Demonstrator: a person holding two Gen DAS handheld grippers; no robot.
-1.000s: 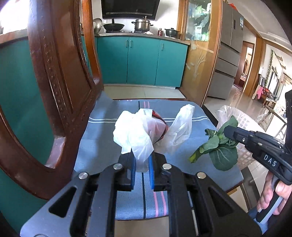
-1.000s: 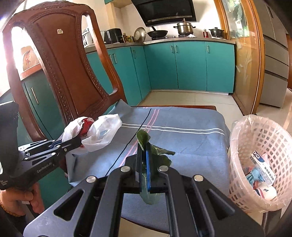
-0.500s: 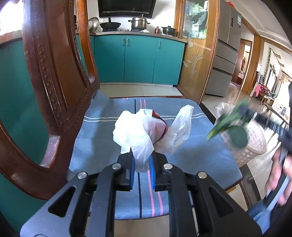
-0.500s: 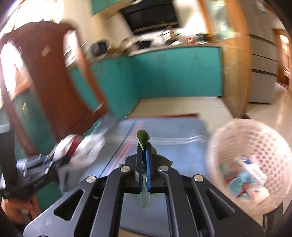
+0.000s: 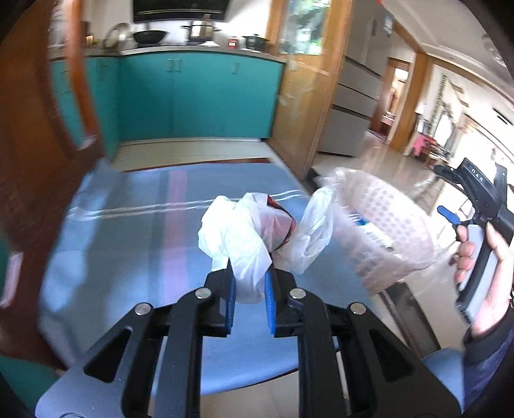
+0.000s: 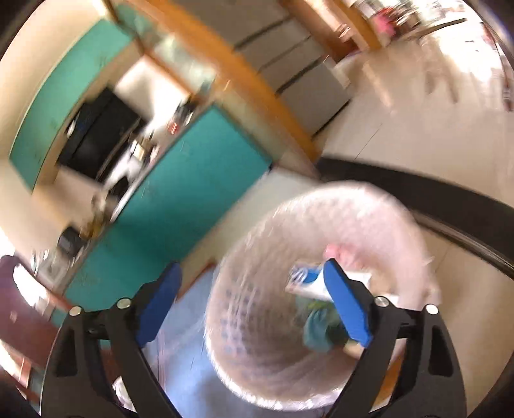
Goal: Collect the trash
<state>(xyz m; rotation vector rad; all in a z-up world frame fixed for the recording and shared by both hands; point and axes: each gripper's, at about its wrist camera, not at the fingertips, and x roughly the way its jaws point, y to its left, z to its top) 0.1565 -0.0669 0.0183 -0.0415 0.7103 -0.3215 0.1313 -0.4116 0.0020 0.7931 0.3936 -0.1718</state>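
A crumpled white plastic bag with something red inside hangs above the blue-cushioned seat, beside a lined white basket holding packaging.

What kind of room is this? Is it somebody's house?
It looks like a home kitchen and dining area. There are teal cabinets with pots on the counter, a big grey fridge, and a wooden chair with a blue cushion.

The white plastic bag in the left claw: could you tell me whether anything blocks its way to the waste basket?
Nothing visible does. The white plastic bag, pinched in the left claw, has open space across to the waste basket; the right claw is opening over it.
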